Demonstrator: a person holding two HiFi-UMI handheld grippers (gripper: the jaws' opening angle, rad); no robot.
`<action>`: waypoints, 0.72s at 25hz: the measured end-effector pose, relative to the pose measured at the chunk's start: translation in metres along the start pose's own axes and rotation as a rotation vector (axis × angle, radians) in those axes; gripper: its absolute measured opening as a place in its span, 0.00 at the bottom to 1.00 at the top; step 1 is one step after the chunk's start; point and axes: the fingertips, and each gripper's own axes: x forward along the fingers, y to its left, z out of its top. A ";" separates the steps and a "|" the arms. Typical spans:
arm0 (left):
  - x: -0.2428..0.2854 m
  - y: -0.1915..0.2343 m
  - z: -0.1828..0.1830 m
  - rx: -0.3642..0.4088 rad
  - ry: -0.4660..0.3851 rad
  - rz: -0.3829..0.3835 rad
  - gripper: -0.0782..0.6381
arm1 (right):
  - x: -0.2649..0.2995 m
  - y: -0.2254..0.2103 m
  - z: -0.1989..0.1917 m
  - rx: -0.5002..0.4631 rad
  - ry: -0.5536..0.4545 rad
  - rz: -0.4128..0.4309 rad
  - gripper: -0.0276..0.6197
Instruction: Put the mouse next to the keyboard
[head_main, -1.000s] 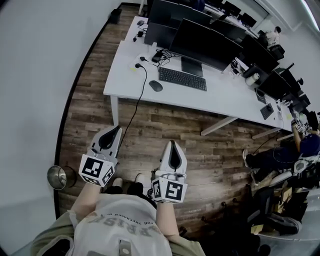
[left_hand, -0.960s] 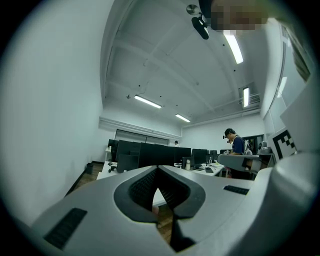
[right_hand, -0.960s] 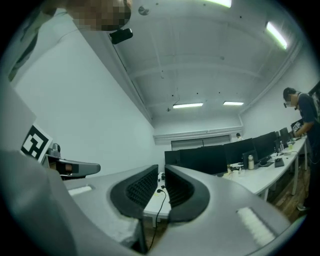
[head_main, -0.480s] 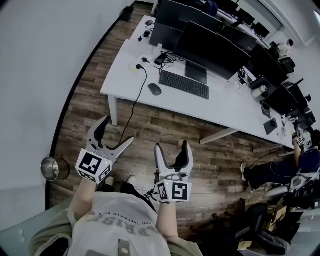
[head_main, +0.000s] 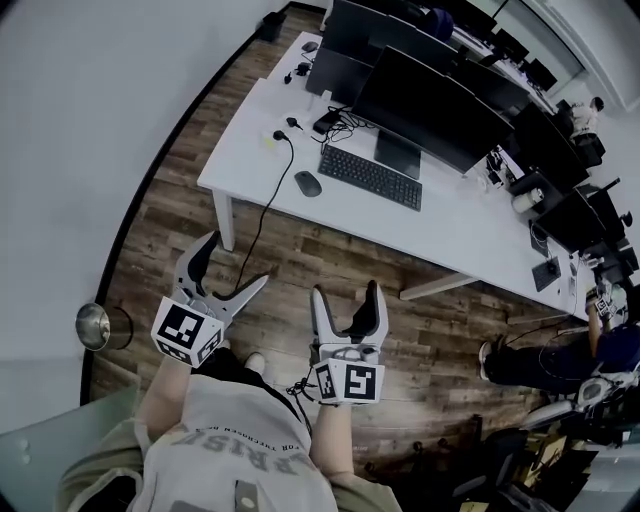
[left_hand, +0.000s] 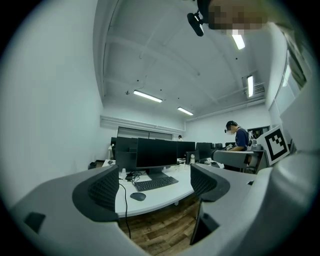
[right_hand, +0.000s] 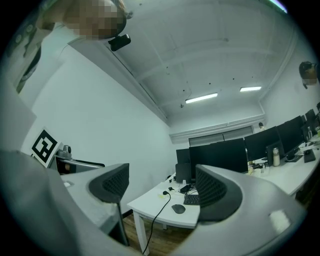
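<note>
Steel bin (head_main: 95, 325) by the wall, far left. Left gripper (head_main: 232, 262) over the wood floor, jaws opening, nothing between them. Right gripper (head_main: 347, 295) just beside it, jaws spread wide, empty. Both well short of the white desk (head_main: 250, 140). Mouse (head_main: 308, 183) on the desk, near the keyboard (head_main: 370, 177), at its left end, not touching.

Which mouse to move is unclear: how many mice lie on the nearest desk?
1: the mouse lies left of the keyboard on the white desk, apart from it. Monitors could hide others.
</note>
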 end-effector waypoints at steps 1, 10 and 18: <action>0.003 0.001 -0.001 -0.001 0.004 0.004 0.71 | 0.003 -0.003 -0.002 0.002 0.003 0.002 0.67; 0.044 0.037 -0.009 -0.018 0.033 0.011 0.71 | 0.051 -0.016 -0.022 -0.004 0.048 0.010 0.67; 0.116 0.088 -0.006 -0.025 0.048 -0.037 0.71 | 0.122 -0.031 -0.037 -0.024 0.077 -0.014 0.67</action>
